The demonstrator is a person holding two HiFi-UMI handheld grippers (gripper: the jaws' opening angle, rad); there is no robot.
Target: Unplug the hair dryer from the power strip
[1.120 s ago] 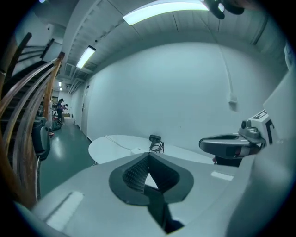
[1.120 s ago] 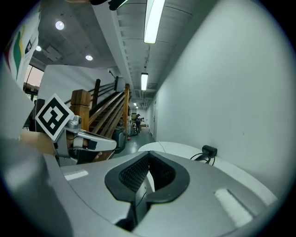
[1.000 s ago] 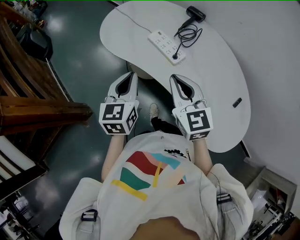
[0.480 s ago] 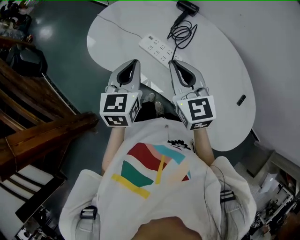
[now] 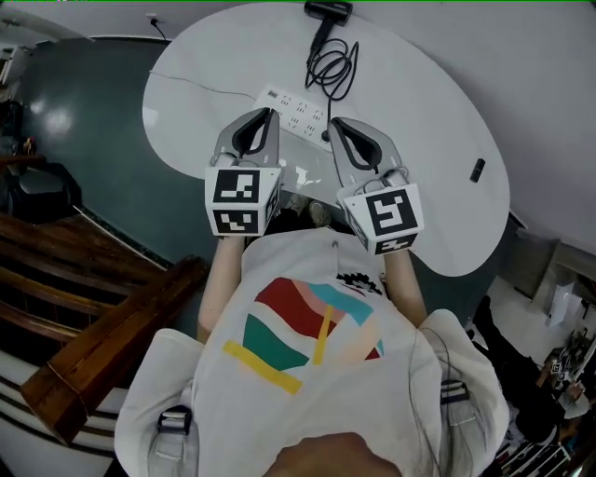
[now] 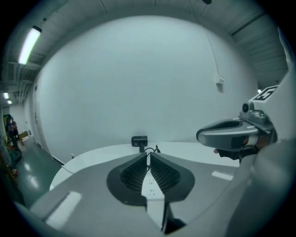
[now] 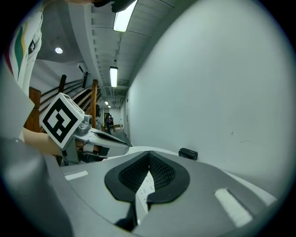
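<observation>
My left gripper (image 5: 267, 115) and right gripper (image 5: 335, 123) are both pinched closed, empty. The strip (image 5: 289, 104) lies just ahead on the table (image 5: 438, 140), slanting left-far to right-near. Its cord (image 5: 333, 67) end sits just beside my right tips, the nearer hand. The dryer (image 5: 328, 9) rests at the far edge.

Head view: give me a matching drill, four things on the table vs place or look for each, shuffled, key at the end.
Things:
1. hair dryer
2. power strip
3. cord
4. small dark object

Place or look:
A. alone near the right edge of the table
B. black loops lying mid-table
C. at the table's far edge
D. white, with rows of sockets

Pairs: 1-C, 2-D, 3-B, 4-A
</observation>
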